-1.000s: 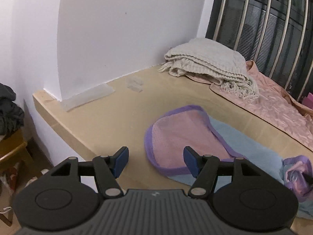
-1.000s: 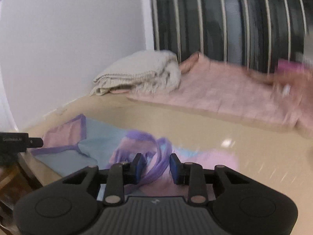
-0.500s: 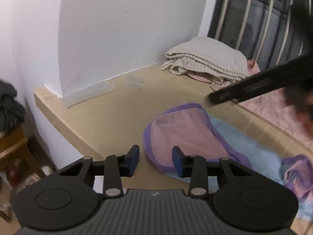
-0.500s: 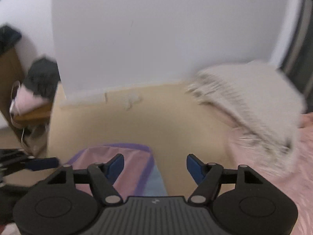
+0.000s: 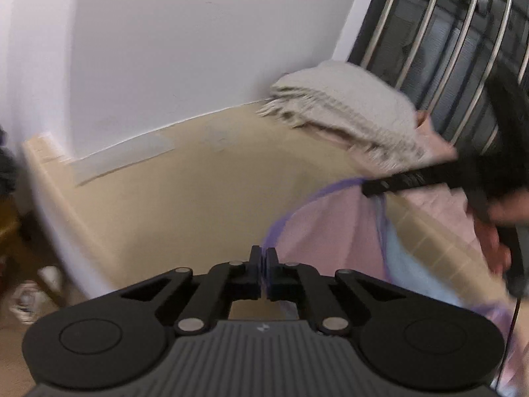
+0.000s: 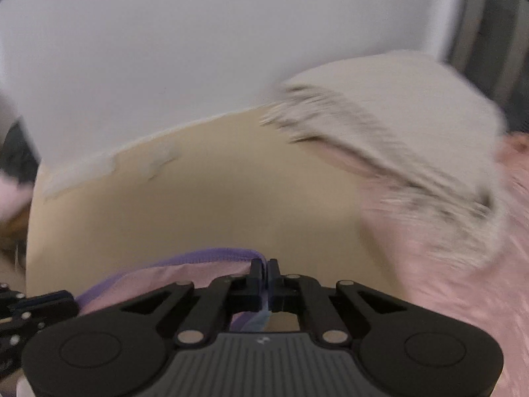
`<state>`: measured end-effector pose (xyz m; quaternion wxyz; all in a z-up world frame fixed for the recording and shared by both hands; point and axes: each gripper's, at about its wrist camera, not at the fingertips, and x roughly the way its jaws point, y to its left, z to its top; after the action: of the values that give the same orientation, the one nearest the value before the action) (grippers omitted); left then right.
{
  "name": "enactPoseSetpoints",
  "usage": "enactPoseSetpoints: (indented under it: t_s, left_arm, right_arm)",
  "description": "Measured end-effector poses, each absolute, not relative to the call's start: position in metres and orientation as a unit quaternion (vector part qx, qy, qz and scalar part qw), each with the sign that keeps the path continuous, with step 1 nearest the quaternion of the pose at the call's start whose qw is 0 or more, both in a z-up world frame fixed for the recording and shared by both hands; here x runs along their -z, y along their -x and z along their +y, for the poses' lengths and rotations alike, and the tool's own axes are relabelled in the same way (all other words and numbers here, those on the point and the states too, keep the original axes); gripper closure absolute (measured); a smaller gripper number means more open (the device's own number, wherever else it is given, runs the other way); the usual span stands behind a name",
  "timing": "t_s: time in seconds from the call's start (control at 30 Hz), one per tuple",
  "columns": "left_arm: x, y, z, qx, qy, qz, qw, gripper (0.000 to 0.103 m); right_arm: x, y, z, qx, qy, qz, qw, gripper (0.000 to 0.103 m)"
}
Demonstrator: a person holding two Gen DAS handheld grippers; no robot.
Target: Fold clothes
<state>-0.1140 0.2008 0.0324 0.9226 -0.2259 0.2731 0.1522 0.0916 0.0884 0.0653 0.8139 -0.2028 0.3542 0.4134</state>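
A white wall (image 5: 172, 49) met a beige tabletop (image 5: 185, 198) beside a window (image 5: 439, 43) barred with metal rails (one bright light showed through); wooden furniture (image 5: 13, 231) stood at left.

Motion blur smears the folded beige blanket (image 6: 396, 125) and pink quilt (image 6: 463, 281).

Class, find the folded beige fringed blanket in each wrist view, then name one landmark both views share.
Left wrist: folded beige fringed blanket lies upper right of centre, beside the window bars.
Right wrist: blurred, it fills the upper right, over pink cloth.
Shared landmark: the purple-edged pink garment, pinched by both grippers.
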Motion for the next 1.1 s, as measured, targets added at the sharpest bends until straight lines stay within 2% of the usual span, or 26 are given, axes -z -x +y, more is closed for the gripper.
enactPoseSetpoints:
  t_s: [0.1, 0.27, 0.43, 0.5, 0.57, 0.6, 0.67, 0.7, 0.73, 0.77, 0.8, 0.9, 0.93, 1.0, 1.07, 1.1]
  left_arm:
    - [-0.060, 0.060, 0.185, -0.090, 0.218, 0.256, 0.937, 0.102]
    - [-0.091, -0.031, 0.147, 0.029, 0.218, 0.285, 0.933, 0.102]
    - [-0.108, -0.101, 0.103, 0.072, 0.234, 0.277, 0.929, 0.101]
    - [-0.106, -0.121, 0.087, 0.059, 0.221, 0.286, 0.930, 0.094]
    - [-0.103, -0.134, 0.074, 0.046, 0.198, 0.301, 0.932, 0.065]
    - [-0.102, -0.130, 0.073, 0.044, 0.185, 0.303, 0.934, 0.063]
    - [-0.101, -0.105, 0.077, 0.063, 0.165, 0.304, 0.936, 0.063]
    - [-0.101, -0.090, 0.080, 0.082, 0.156, 0.309, 0.934, 0.063]
    - [-0.099, -0.070, 0.080, 0.113, 0.139, 0.316, 0.932, 0.063]
    - [-0.096, -0.046, 0.077, 0.148, 0.119, 0.318, 0.929, 0.062]
    - [-0.090, -0.022, 0.071, 0.173, 0.097, 0.315, 0.928, 0.062]
    - [-0.065, 0.034, 0.050, 0.214, 0.054, 0.325, 0.920, 0.062]
    - [-0.055, 0.042, 0.045, 0.215, 0.051, 0.335, 0.916, 0.062]
    - [-0.036, 0.052, 0.036, 0.214, 0.047, 0.357, 0.908, 0.070]
    - [-0.023, 0.054, 0.037, 0.201, 0.064, 0.374, 0.903, 0.085]
    - [-0.020, 0.052, 0.040, 0.193, 0.078, 0.378, 0.902, 0.086]
  right_arm:
    - [-0.087, -0.111, 0.036, -0.365, 0.156, 0.338, 0.853, 0.101]
    - [-0.128, -0.144, -0.062, -0.227, 0.095, 0.311, 0.918, 0.101]
    - [-0.140, -0.175, -0.140, -0.124, 0.050, 0.310, 0.941, 0.101]
    - [-0.129, -0.195, -0.151, -0.082, 0.060, 0.320, 0.942, 0.100]
    - [-0.109, -0.216, -0.160, -0.041, 0.073, 0.342, 0.936, 0.092]
    - [-0.103, -0.218, -0.166, -0.037, 0.073, 0.351, 0.933, 0.088]
    - [-0.105, -0.198, -0.174, -0.053, 0.060, 0.339, 0.937, 0.087]
    - [-0.106, -0.185, -0.178, -0.065, 0.054, 0.331, 0.940, 0.080]
    - [-0.110, -0.160, -0.179, -0.091, 0.051, 0.316, 0.943, 0.068]
    - [-0.113, -0.130, -0.182, -0.122, 0.046, 0.304, 0.944, 0.062]
    - [-0.114, -0.100, -0.184, -0.153, 0.042, 0.294, 0.943, 0.061]
    - [-0.094, -0.031, -0.181, -0.249, 0.021, 0.307, 0.918, 0.065]
    - [-0.085, -0.012, -0.181, -0.279, 0.016, 0.316, 0.907, 0.073]
    - [-0.067, 0.012, -0.177, -0.304, 0.009, 0.329, 0.894, 0.080]
    - [-0.049, 0.025, -0.170, -0.306, 0.004, 0.337, 0.890, 0.081]
    - [-0.041, 0.032, -0.167, -0.307, 0.002, 0.341, 0.888, 0.084]
